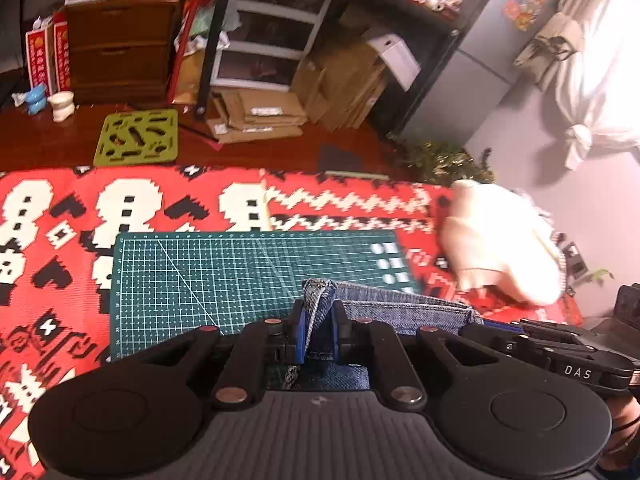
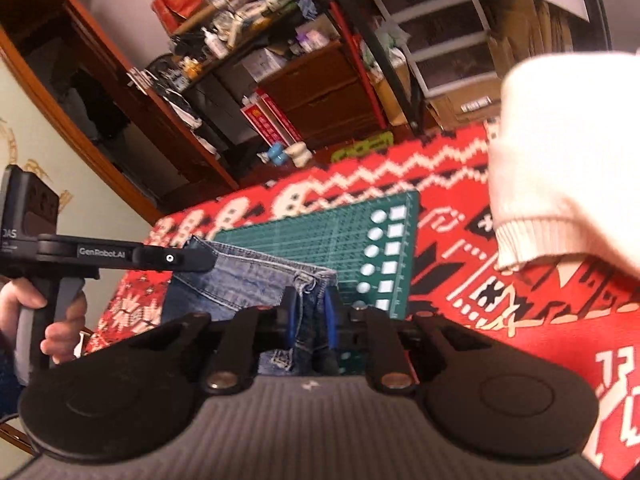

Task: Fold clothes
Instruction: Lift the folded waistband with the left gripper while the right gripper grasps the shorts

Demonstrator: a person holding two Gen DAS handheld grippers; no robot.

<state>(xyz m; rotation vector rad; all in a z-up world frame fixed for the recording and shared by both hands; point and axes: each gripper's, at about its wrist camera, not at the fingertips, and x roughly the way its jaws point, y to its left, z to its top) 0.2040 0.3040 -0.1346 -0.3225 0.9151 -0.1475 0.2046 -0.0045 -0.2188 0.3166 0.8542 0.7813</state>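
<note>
A blue denim garment hangs stretched between both grippers, just above the green cutting mat. My left gripper is shut on one corner of its edge, the cloth pinched between the blue pads. In the right wrist view my right gripper is shut on the other corner of the denim garment, by a metal ring on the band. The left gripper shows there at the garment's far end, held by a hand. The right gripper's body shows at the right of the left wrist view.
The mat lies on a red patterned cloth. A cream knitted garment lies bunched to the right of the mat; it fills the upper right of the right wrist view. Shelves, drawers and cardboard boxes stand behind.
</note>
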